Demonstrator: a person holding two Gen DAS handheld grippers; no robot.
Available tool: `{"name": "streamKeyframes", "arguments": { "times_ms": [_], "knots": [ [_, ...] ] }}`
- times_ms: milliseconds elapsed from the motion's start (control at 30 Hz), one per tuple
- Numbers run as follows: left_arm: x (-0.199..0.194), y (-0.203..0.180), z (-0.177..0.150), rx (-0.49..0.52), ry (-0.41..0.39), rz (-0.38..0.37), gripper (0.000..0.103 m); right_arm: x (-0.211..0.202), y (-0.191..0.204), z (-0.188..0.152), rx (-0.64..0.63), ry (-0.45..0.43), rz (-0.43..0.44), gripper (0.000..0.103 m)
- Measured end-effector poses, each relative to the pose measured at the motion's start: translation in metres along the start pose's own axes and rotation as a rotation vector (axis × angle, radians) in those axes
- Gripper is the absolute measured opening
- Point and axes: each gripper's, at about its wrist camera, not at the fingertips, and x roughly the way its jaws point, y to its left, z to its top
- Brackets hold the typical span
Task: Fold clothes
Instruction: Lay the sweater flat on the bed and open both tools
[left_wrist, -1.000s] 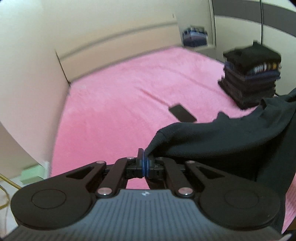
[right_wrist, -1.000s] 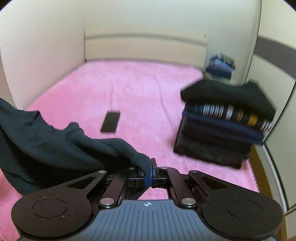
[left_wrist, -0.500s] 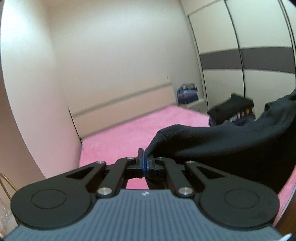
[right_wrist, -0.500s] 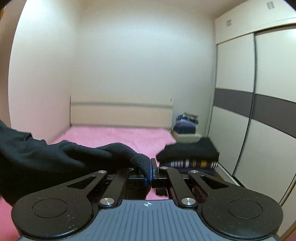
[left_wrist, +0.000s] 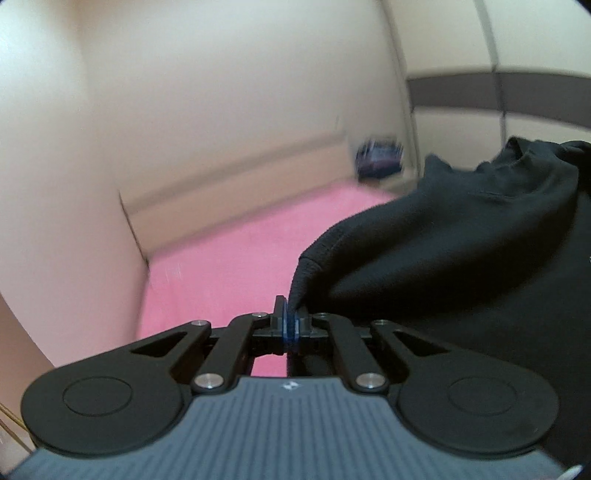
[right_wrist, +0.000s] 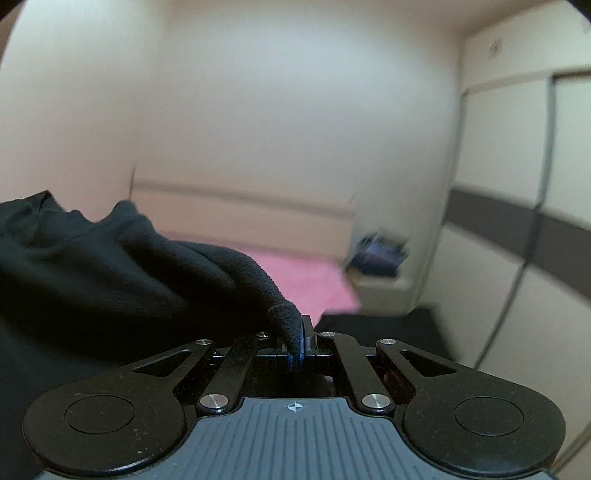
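The left gripper (left_wrist: 290, 325) was clamped tight on a ribbed edge of the black garment (left_wrist: 461, 251), its blue pads pressed together with the cloth pinched between them; the fabric rose from the grip toward 2 o'clock and filled the right of the left wrist view, held up above the pink bed cover (left_wrist: 229, 258). The right gripper (right_wrist: 300, 345) was likewise closed hard on another edge of the same black garment (right_wrist: 110, 277), which spread away toward 9 o'clock and hung slack across the left of that view. A blurred heap of dark blue clothes (right_wrist: 380, 253) sat on a ledge at 1 o'clock beyond the bed; the wardrobe doors (right_wrist: 535, 240), cream with 1 dark band, stood at 3 o'clock.
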Motion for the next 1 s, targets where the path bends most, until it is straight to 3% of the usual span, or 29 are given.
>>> {"name": "streamKeyframes", "arguments": {
  "times_ms": [67,100,133,167,200,233,300,500,600,733,933,1000],
  "knots": [
    [0.08,-0.012,-0.032,-0.049,0.102,0.016,0.018,0.087,0.0,-0.037,-0.002,0.072,0.055,0.001],
    [0.116,-0.018,-0.05,-0.071,0.149,0.022,0.034,0.127,0.002,-0.059,-0.004,0.117,0.077,0.001],
    [0.153,-0.024,-0.074,-0.085,0.205,0.036,0.043,0.163,0.004,-0.082,-0.006,0.175,0.087,0.006],
    [0.173,-0.031,-0.094,-0.112,0.252,0.038,0.042,0.198,0.006,-0.105,-0.009,0.232,0.096,0.044],
    [0.194,-0.037,-0.113,-0.138,0.3,0.041,0.042,0.229,0.01,-0.128,-0.016,0.276,0.101,0.064],
    [0.215,-0.043,-0.133,-0.165,0.347,0.044,0.042,0.246,0.014,-0.148,-0.025,0.3,0.102,0.077],
    [0.253,-0.055,-0.171,-0.216,0.44,0.049,0.042,0.263,0.02,-0.179,-0.029,0.357,0.121,0.077],
    [0.216,-0.063,-0.242,-0.198,0.598,0.063,0.047,0.249,0.012,-0.214,0.06,0.496,0.206,0.077],
    [0.186,-0.046,-0.268,-0.22,0.666,0.077,0.049,0.232,0.002,-0.228,0.117,0.564,0.238,0.077],
    [0.143,-0.019,-0.299,-0.232,0.742,0.112,0.05,0.188,0.018,-0.245,0.168,0.633,0.276,0.077],
    [0.094,0.025,-0.351,-0.296,0.807,0.051,0.052,0.149,0.108,-0.256,0.206,0.713,0.375,0.077],
    [0.105,0.024,-0.369,-0.317,0.813,-0.003,0.052,0.14,0.145,-0.254,0.197,0.713,0.412,0.077]
  ]
}}
